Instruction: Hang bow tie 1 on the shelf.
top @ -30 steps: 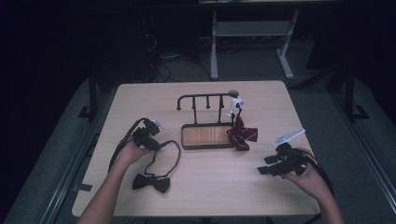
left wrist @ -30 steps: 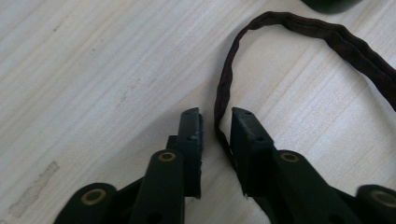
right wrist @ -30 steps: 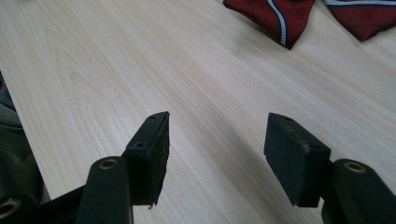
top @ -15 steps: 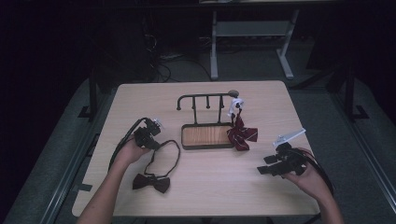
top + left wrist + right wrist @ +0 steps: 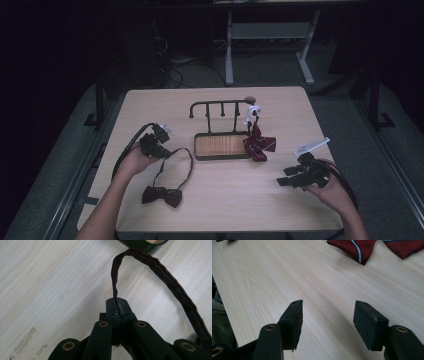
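Pinching the strap (image 5: 115, 282) of the dark bow tie (image 5: 161, 195) with my left gripper (image 5: 161, 142); the jaws have just been closing and now sit pressed together with the thin strap caught between the pads. In the left gripper view the strap rises out of the jaws, arches over and falls away to the right, above the pale wooden table (image 5: 50, 290). From the high view, the bow itself lies flat on the table near my left forearm, toward my edge, and the strap loops up from it to the gripper and round toward the middle.

Just beside the top of that loop sits the stand (image 5: 222, 146), a dark-rimmed wooden tray with a rail of pegs (image 5: 220, 103) rising behind it. Its corner shows at the top edge of the left gripper view, close to the strap's arch. A red striped bow tie (image 5: 259, 144) hangs off the rail's right end, draped against the tray's right corner, with a small white piece (image 5: 252, 111) above it.

My right gripper (image 5: 287, 177) rests low on the right side of the table, well apart from the stand, jaws spread wide with bare wood between them. The red tie's edges show ahead of it.
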{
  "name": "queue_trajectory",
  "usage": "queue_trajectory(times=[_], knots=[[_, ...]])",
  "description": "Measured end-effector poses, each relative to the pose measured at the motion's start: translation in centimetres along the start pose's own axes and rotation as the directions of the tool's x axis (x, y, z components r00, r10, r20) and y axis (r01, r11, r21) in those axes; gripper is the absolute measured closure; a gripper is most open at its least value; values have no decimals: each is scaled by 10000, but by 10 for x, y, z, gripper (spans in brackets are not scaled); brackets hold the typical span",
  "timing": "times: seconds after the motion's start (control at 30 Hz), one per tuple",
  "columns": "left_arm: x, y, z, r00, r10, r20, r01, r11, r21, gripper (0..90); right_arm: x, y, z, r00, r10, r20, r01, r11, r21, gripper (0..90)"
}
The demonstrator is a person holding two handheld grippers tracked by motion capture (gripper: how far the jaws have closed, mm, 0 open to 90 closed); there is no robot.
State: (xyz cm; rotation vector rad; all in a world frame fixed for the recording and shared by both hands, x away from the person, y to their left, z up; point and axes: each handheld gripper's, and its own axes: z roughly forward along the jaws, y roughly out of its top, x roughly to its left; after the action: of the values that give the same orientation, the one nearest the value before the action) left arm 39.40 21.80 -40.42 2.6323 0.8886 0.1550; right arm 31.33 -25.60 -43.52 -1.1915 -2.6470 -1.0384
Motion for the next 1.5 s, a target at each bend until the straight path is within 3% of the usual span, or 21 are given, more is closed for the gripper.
queue_trajectory(times=[0.47,0.83,1.5], knots=[[-12,6,-29,9973,714,-185,-719,9971,-249,895,-6,-3,0,9997,207,-129,-209,9997,-133,404],[-21,11,-42,9938,1109,0,-1108,9934,-309,895,-8,-4,-1,9997,233,-121,-235,9996,-175,403],[-28,19,-69,9902,1379,234,-1357,9876,-789,897,-8,-5,1,9997,204,-151,-206,9997,-161,403]])
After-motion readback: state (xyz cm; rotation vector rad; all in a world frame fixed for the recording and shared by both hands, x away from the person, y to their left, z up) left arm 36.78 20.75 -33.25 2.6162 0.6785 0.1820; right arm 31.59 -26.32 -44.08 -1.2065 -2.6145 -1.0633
